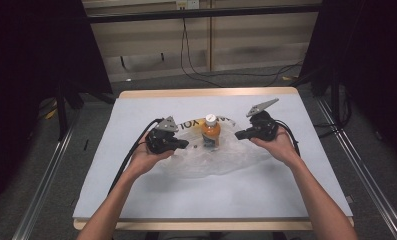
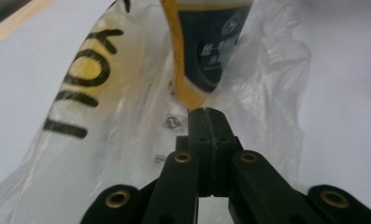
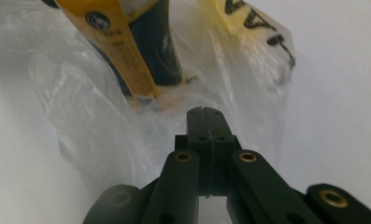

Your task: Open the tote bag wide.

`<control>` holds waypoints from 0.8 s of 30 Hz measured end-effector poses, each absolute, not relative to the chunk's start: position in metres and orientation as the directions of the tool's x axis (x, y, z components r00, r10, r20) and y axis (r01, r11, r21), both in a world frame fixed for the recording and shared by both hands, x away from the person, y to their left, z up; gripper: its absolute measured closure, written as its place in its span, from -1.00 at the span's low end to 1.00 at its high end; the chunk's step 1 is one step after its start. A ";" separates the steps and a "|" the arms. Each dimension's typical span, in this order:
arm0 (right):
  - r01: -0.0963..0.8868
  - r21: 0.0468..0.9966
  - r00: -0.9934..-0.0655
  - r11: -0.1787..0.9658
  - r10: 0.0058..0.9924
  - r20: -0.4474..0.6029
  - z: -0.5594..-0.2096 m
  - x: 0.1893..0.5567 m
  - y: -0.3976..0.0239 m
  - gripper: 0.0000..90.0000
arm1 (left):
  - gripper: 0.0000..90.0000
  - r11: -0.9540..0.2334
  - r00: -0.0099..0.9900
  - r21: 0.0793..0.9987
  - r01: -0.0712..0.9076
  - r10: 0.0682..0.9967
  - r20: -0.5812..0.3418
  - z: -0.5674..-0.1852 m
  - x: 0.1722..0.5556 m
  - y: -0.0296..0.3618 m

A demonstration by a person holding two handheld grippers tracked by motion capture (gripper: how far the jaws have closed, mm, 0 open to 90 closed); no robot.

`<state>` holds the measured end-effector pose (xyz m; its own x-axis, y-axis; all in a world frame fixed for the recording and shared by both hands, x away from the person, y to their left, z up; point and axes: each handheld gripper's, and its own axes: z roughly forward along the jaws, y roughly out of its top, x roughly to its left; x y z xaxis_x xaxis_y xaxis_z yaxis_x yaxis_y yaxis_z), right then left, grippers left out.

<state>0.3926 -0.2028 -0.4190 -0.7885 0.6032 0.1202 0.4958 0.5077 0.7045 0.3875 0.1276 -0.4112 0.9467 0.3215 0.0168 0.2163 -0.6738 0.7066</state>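
The left claw [image 1: 185,145] has its jaws pressed together with nothing between them, and the right claw [image 1: 238,134] is pinched flat and empty in the same way. In each gripper view the closed tips point at the foot of the bottle [image 1: 210,132], with crumpled film in the gap.

In the high view the bottle stands at three o'clock from the left claw and at nine o'clock from the right, so the two face each other with it between them. Its long axis is upright, white cap on top. It stands on the clear plastic bag [image 1: 206,160], which lies flattened on the white counter [image 1: 136,195] and spreads towards six o'clock; its yellow printed band sits at twelve o'clock from the bottle.

Both claws are near the bottle and apart from it, at about equal distance. As I judge it, either would have to spread its jaws before taking bottle or bag.
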 end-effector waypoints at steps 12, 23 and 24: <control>0.530 0.580 -0.814 0.619 0.563 0.144 -0.433 0.433 -0.152 1.00 | 1.00 -0.769 0.942 0.571 0.287 0.334 -0.025 -0.445 0.413 0.092; 0.588 0.514 -0.787 0.625 0.590 0.183 -0.466 0.475 -0.132 1.00 | 1.00 -0.851 0.978 0.495 0.174 0.207 0.012 -0.460 0.377 0.072; 0.591 0.505 -0.784 0.628 0.596 0.177 -0.467 0.479 -0.132 1.00 | 1.00 -0.851 0.978 0.495 0.174 0.207 0.012 -0.460 0.377 0.072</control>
<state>0.4790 -0.1319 -0.4666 -0.7836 0.5957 0.1766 0.5915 0.6282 0.5055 0.3769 0.0719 -0.4600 0.9783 0.2069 0.0117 0.1741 -0.8513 0.4950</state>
